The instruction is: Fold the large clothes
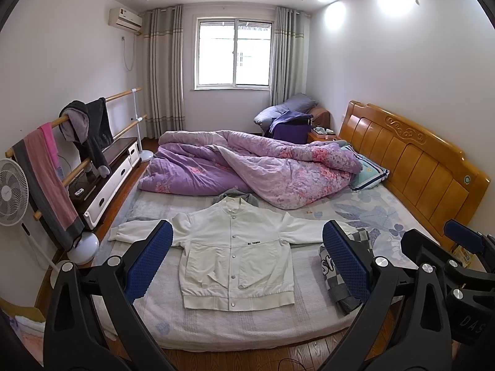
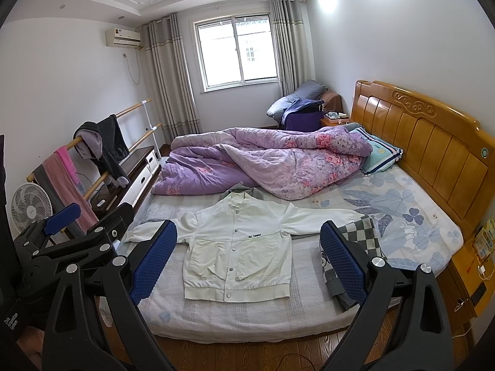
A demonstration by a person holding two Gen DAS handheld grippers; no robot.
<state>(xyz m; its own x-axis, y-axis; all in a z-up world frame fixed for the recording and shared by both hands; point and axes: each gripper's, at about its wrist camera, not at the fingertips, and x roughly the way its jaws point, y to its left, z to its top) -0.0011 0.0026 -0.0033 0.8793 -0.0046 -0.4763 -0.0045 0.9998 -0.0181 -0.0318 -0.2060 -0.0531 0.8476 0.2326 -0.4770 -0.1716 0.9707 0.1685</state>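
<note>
A white button-up jacket (image 1: 236,253) lies flat on the bed, front up, sleeves spread to both sides; it also shows in the right wrist view (image 2: 238,250). My left gripper (image 1: 247,266) is open and empty, held back from the near bed edge, with the jacket between its blue pads. My right gripper (image 2: 247,266) is open and empty too, at about the same distance. The right gripper shows at the right of the left wrist view (image 1: 464,247), and the left gripper at the left of the right wrist view (image 2: 62,219).
A grey checked garment (image 1: 343,269) lies folded to the jacket's right. A purple floral quilt (image 1: 247,167) is heaped behind the jacket, with a grey-green garment (image 1: 235,196) by the collar. A wooden headboard (image 1: 411,160) stands right; a clothes rail (image 1: 77,142), fan (image 1: 12,191) and low cabinet (image 1: 111,179) left.
</note>
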